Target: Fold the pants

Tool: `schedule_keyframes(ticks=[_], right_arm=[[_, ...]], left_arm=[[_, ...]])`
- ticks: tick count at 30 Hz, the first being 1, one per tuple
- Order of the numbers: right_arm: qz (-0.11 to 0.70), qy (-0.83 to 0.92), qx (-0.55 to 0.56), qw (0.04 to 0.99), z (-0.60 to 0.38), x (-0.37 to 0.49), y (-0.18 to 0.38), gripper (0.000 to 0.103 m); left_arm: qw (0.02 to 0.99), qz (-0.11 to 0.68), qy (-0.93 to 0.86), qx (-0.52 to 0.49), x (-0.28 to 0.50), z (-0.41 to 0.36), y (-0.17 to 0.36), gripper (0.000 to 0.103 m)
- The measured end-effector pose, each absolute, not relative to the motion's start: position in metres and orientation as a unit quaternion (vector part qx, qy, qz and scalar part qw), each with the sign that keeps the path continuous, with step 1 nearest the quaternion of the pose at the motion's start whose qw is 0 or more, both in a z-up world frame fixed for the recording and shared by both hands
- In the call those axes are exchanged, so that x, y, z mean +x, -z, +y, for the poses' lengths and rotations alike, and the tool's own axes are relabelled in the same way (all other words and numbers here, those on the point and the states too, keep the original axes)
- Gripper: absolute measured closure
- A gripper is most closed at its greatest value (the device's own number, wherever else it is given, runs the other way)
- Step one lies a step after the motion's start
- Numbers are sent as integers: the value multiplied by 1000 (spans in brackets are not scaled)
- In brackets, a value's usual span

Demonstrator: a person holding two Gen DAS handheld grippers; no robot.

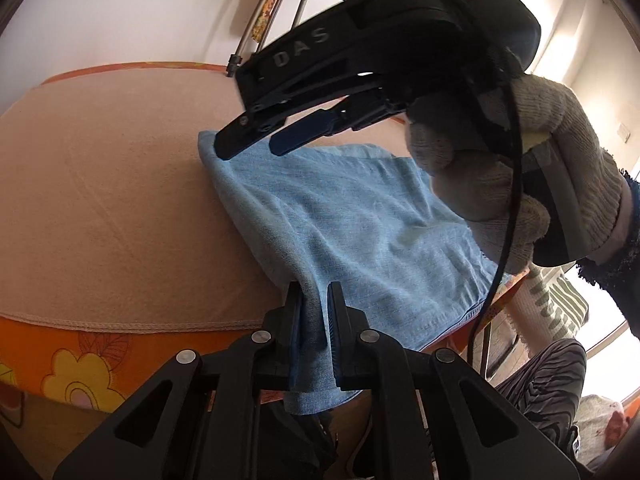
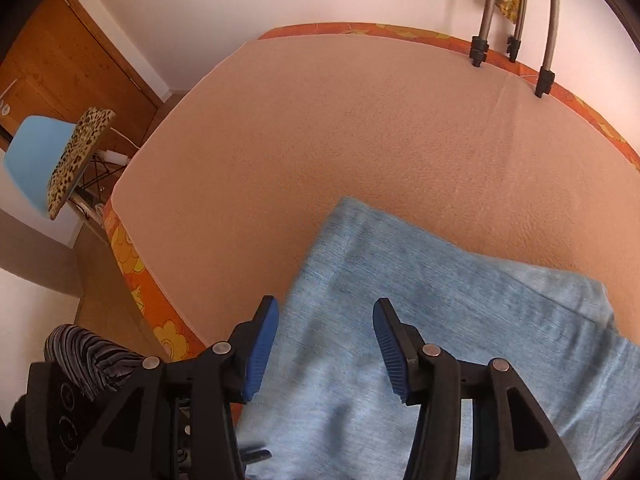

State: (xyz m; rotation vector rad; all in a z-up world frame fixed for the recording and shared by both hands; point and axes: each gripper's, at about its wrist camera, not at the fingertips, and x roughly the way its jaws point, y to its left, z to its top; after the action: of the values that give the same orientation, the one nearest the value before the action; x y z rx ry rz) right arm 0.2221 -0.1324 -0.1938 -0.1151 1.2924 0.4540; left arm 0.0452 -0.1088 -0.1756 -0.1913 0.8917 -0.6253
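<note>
Light blue denim pants (image 1: 340,216) lie folded on the peach cloth, and they reach past the table's near edge. My left gripper (image 1: 316,308) is shut on a bunched fold of the pants at that near edge. A gloved hand (image 1: 500,168) holds my right gripper (image 1: 250,146) over the far left corner of the pants. Its jaws stand apart there with nothing between them. In the right wrist view the right gripper (image 2: 326,312) hovers open above the pants (image 2: 440,320), its blue pads (image 2: 260,344) clear of the fabric.
A peach cloth (image 2: 340,140) covers a table with an orange floral cover (image 1: 80,364). Metal rack legs (image 2: 480,20) stand at the far edge by the wall. A blue chair with a leopard cushion (image 2: 76,156) stands left of the table. A person's striped trouser leg (image 1: 548,380) is at the near right.
</note>
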Motion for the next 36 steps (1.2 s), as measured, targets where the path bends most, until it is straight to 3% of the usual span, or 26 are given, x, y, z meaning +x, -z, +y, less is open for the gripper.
schedule_keyframes(ticks=[6,10,13,15,18,20,22,23,36], right_arm=[[623,-168,-140,751,-82,226,221,53],[626,-145,-174,746,-76,230,226,74],[631,-151,-161,744,-86,232,224,88],[626,-157,-152,748,-93,231,218,93],[619,-162,-140,756,-99,231,209,97],[614,-166,-134,760,-101,230,205,99],[609,-170,-127,764,-105,230,200,99],[607,-172,-122,766,-107,228,197,99],[530,-198,-21,824,-189,196,103,101]], left_arm=[[855,414,298,-91,43,-110,173,93],[854,420,292,-94,45,-105,176,92],[851,427,289,-100,47,-103,179,81],[849,430,287,-104,49,-102,180,55],[848,437,279,-113,52,-101,183,53],[846,441,276,-117,54,-101,186,55],[843,449,271,-122,58,-100,189,77],[841,451,269,-132,60,-97,189,92],[845,362,371,-128,56,-136,104,97]])
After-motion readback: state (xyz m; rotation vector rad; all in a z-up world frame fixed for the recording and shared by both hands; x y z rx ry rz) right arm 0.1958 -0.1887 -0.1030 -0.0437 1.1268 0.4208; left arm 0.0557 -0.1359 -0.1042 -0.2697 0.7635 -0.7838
